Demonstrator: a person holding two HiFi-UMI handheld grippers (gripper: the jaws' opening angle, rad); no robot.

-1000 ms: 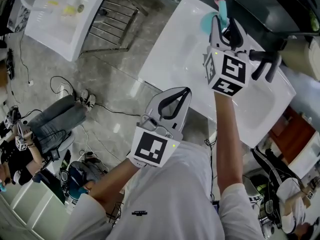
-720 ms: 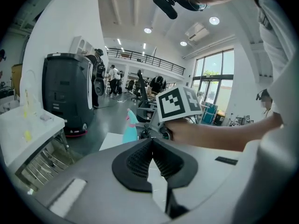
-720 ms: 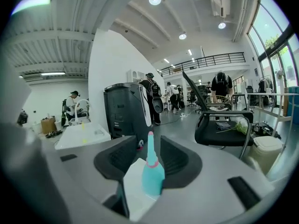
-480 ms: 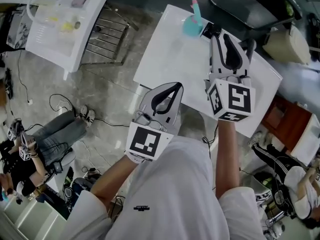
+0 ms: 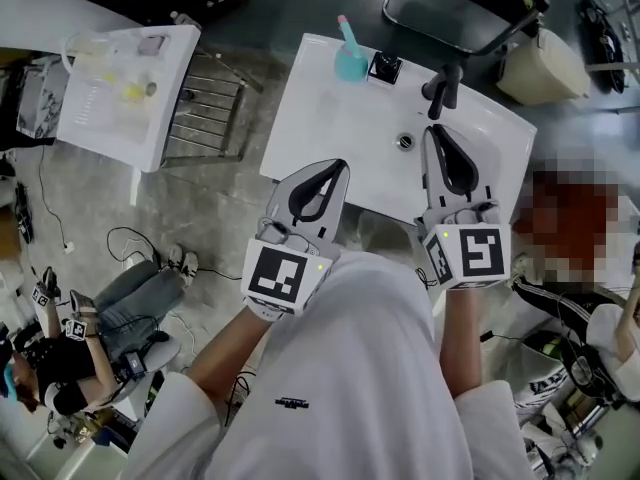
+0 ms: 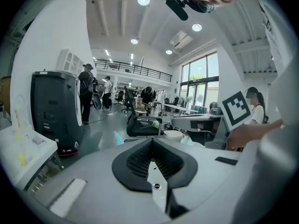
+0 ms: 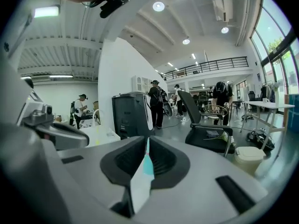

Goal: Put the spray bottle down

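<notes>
A white washbasin stands on a grey floor; a black faucet sits at its far rim, near a round drain; a black office chair and a beige bin stand beyond; left, a metal rack adjoins a white table; a person sits among cables.

Head view steeply down over the sink; both gripper views near-level along their jaws, chair in all three
</notes>
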